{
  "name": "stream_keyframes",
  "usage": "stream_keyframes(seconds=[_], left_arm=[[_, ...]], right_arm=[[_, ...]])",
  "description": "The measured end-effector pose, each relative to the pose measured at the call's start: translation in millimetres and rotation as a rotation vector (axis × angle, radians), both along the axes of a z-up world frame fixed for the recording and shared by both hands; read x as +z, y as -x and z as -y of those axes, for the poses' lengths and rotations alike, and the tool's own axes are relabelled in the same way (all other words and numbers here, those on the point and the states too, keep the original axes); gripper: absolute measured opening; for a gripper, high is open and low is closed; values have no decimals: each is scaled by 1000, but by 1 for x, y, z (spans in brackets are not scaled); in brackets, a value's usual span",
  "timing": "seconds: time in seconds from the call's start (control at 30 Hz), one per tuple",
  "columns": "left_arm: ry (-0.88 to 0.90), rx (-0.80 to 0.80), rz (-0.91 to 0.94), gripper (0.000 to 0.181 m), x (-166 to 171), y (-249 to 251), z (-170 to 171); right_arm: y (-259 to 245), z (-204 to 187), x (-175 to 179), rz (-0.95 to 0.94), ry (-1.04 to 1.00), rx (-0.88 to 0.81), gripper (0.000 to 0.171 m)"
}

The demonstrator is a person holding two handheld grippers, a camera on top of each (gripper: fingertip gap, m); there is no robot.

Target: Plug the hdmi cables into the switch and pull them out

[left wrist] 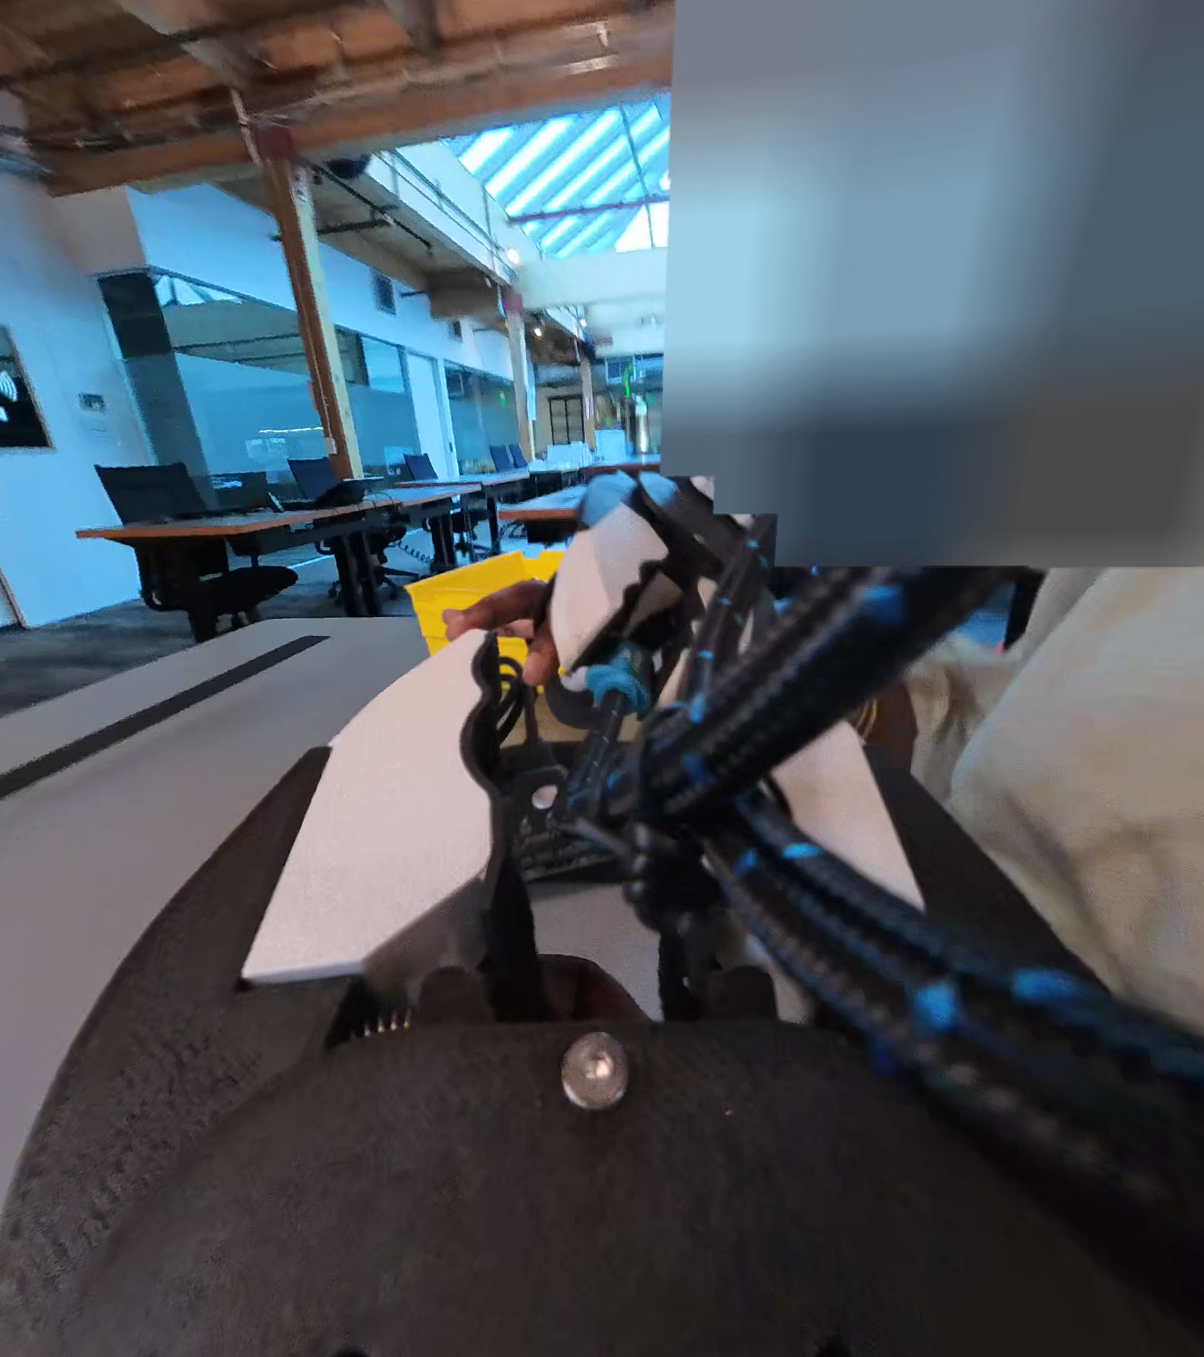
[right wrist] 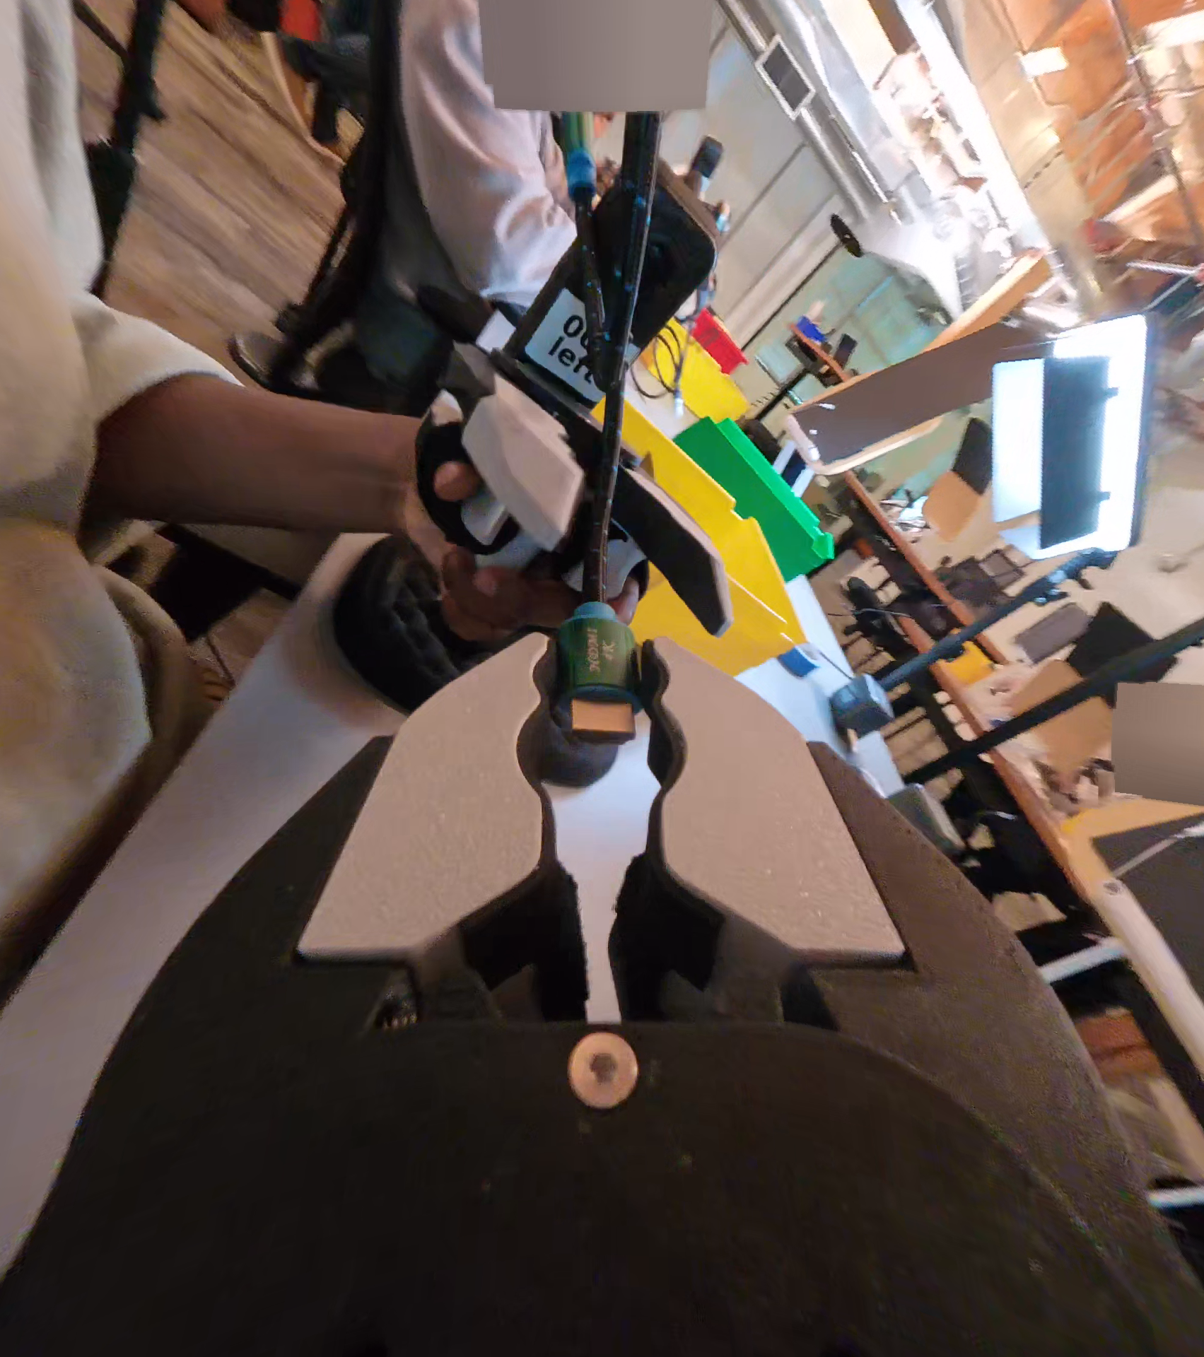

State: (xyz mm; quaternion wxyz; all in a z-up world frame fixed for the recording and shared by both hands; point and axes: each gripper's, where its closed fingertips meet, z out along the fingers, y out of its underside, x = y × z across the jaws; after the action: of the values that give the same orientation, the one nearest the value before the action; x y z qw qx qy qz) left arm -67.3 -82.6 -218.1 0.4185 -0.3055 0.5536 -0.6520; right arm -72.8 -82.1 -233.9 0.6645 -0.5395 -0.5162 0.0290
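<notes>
HDMI plug (right wrist: 597,679) sits pinched at the tips of your right gripper (right wrist: 595,686), gold end bare so it can go in, while your left gripper (left wrist: 628,800) seems to squeeze the black switch (left wrist: 555,822) steady.

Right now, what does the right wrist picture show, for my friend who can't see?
The right hand-held gripper pinches a green HDMI plug, metal tip toward the camera, over a white table. Behind, a hand holds the left hand-held gripper near yellow and green bins.
</notes>
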Motion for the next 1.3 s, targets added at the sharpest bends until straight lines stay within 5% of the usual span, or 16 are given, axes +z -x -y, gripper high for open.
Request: stream_keyframes(seconds=[0.3, 0.53, 1.3], left_arm=[[-294, -2, 7, 40, -17, 13, 12], [-284, -33, 39, 19, -16, 14, 16], [-237, -6, -1, 11, -17, 9, 10]], right_arm=[[12, 12, -3, -88, 183, 146, 22], [16, 11, -3, -123, 211, 167, 21], [3, 9, -2, -174, 199, 120, 26]])
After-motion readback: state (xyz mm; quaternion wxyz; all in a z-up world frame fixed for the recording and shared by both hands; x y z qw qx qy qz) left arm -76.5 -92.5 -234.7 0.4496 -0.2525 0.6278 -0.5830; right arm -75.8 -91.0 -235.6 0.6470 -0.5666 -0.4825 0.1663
